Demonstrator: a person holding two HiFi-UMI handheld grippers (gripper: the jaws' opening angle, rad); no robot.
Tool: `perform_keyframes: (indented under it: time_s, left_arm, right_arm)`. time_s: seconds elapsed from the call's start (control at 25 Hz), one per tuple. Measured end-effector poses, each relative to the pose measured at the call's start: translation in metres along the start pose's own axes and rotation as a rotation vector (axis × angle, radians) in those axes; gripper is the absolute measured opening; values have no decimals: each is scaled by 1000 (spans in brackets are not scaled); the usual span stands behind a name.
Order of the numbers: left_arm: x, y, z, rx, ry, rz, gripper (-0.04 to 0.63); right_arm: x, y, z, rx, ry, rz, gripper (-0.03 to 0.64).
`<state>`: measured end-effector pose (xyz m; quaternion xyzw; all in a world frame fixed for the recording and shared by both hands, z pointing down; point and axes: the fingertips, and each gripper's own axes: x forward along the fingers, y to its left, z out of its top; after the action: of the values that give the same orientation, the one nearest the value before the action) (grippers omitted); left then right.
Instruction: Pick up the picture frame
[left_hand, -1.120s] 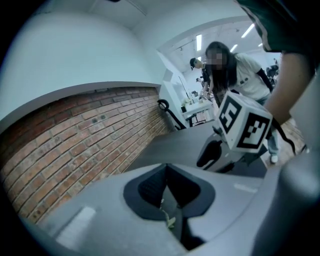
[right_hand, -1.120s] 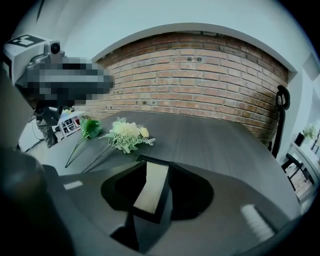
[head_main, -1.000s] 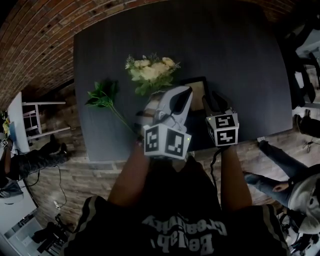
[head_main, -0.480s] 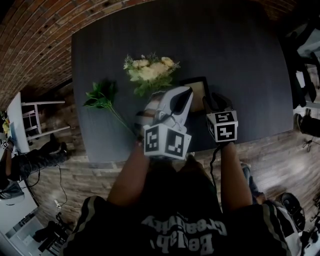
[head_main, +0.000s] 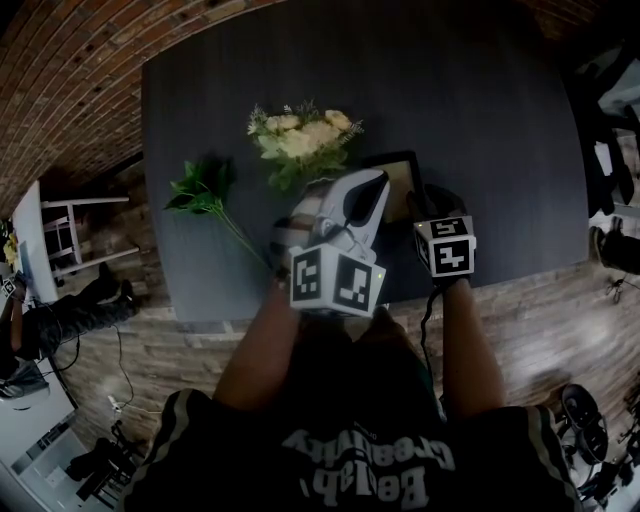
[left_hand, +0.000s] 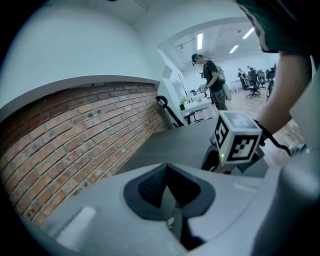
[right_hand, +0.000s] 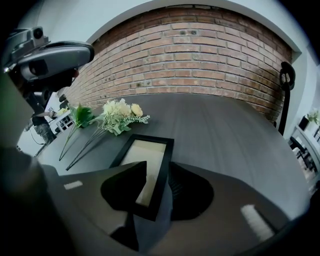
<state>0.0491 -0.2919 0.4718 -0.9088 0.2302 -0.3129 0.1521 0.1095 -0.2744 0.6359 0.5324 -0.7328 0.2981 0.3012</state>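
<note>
Dark desk (head_main: 480, 120) before a brick wall (right_hand: 200, 55): our right gripper (right_hand: 157, 169) has dropped lower, so its parted jaws now straddle the right rail of the picture frame (right_hand: 145, 150), lying flat near the flowers (right_hand: 117, 112). We judge closing comes next; our left gripper (left_hand: 167, 172) stays shut, empty.

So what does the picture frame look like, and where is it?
The picture frame is a black rectangle with narrow rails around a pale cream, empty-looking middle. It lies flat on the dark table, close to the bunch of cream flowers. The jaws of the right gripper stand on either side of the frame's right rail, near the closest corner. Whether they press on it can't be told.
</note>
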Motion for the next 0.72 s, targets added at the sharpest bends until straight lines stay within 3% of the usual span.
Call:
perform_keyframes:
  time_s: [0.72]
  left_arm:
    - [5,4,-8,-1,4,-2,3]
  right_arm:
    - [19,-5,-7,95,42,32,143]
